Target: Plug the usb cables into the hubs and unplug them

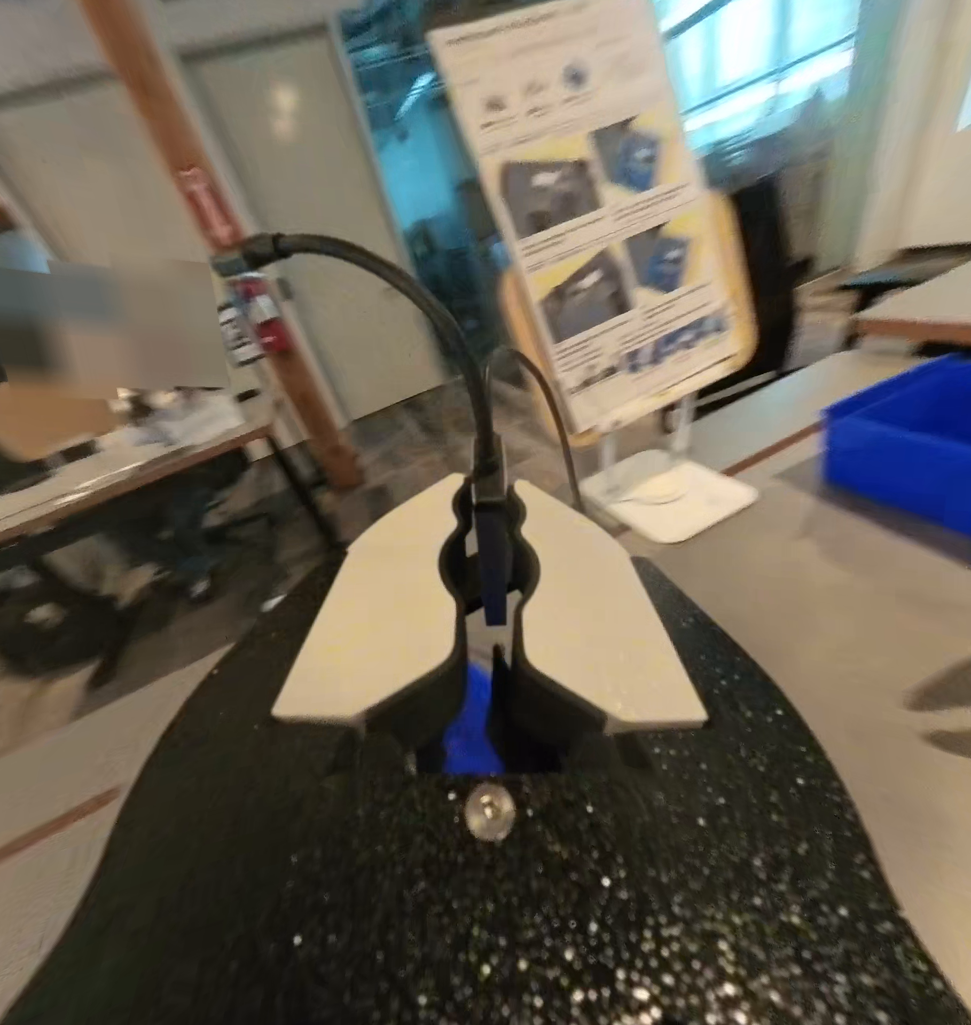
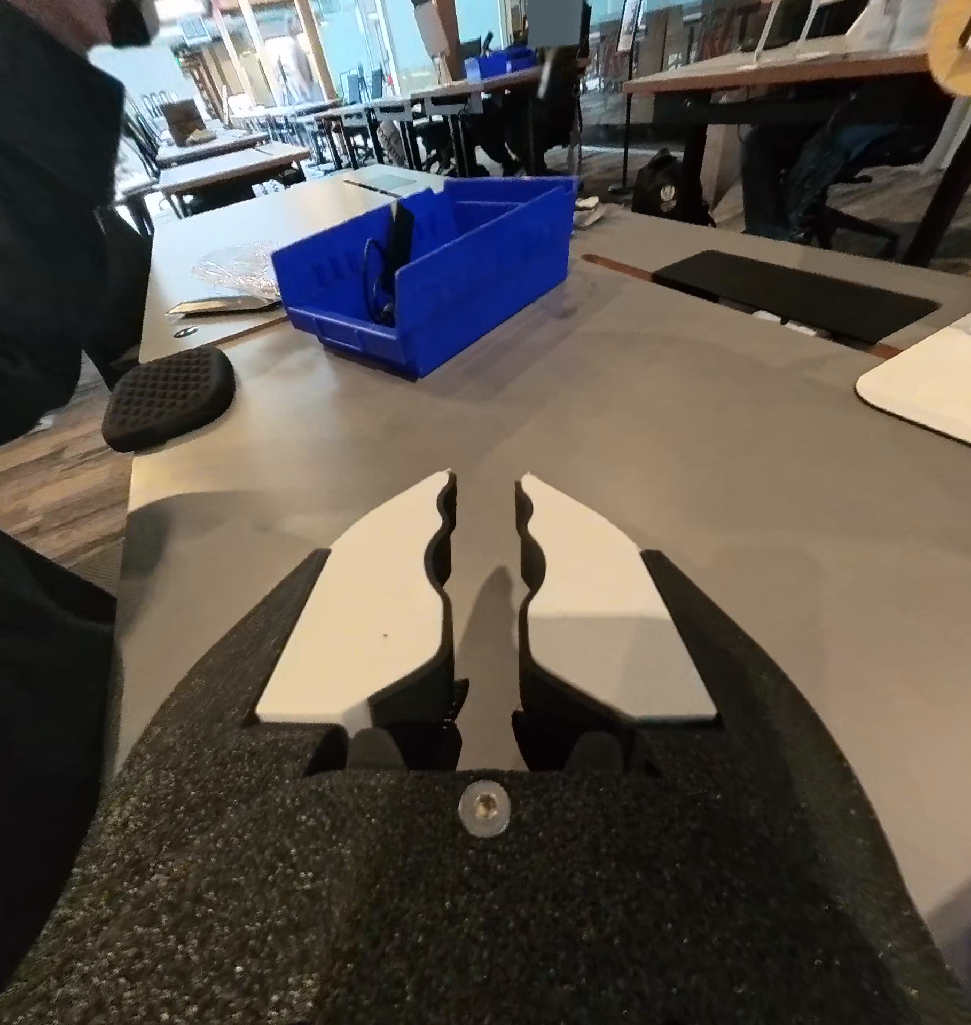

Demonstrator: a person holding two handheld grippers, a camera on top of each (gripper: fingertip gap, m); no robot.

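Black usb hub (image 1: 493, 560) clamped in left gripper (image 1: 489, 488), cable (image 1: 416, 288) arching up; right gripper (image 2: 484, 482) parted, empty

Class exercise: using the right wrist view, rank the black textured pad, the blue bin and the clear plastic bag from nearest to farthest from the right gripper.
1. Black textured pad: at the table's left edge, nearest the right gripper.
2. Blue bin: ahead, centre of the table.
3. Clear plastic bag: behind the bin's left side, farthest.
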